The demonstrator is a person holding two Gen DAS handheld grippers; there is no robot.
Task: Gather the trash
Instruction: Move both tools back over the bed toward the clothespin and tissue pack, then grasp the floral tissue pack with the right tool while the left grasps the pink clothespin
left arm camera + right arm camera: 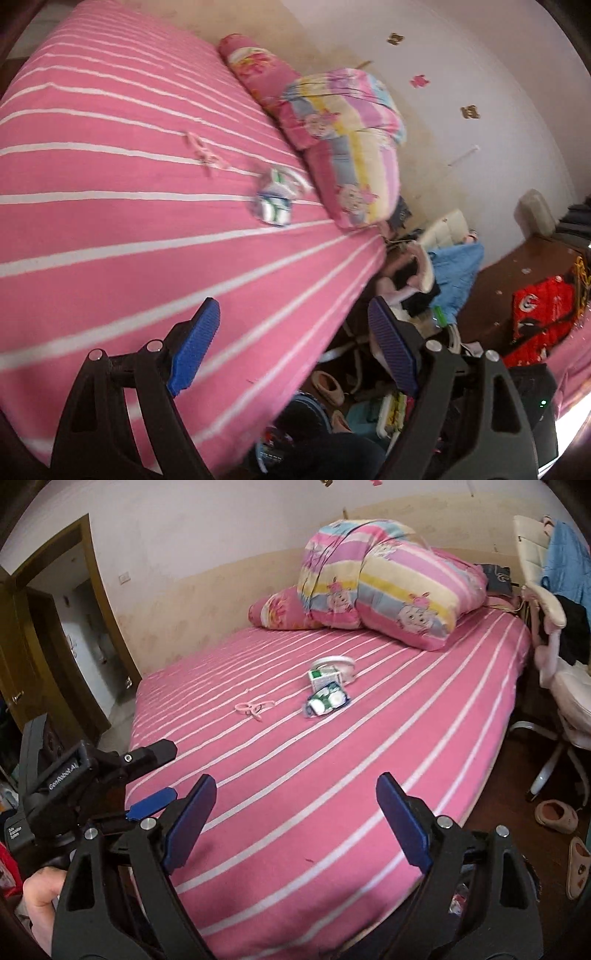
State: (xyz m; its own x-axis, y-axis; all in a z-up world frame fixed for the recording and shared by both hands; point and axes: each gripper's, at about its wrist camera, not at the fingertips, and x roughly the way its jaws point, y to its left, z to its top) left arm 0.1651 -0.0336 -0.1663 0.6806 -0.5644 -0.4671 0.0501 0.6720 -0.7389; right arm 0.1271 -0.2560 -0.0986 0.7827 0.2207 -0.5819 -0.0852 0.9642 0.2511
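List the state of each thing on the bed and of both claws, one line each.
Left claw: open, empty.
Right claw: open, empty.
Small white-green carton: lying on the pink striped bedsheet.
Crumpled blue-white plastic wrapper: lying beside carton.
Pink-yellow striped quilt: bundled.

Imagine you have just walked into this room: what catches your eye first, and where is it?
The pink bed sheet with white stripes fills the view. At its head lies a folded cartoon-print quilt. In the middle of the bed lies a small cluster of litter: a green-and-white carton and a crumpled wrapper.
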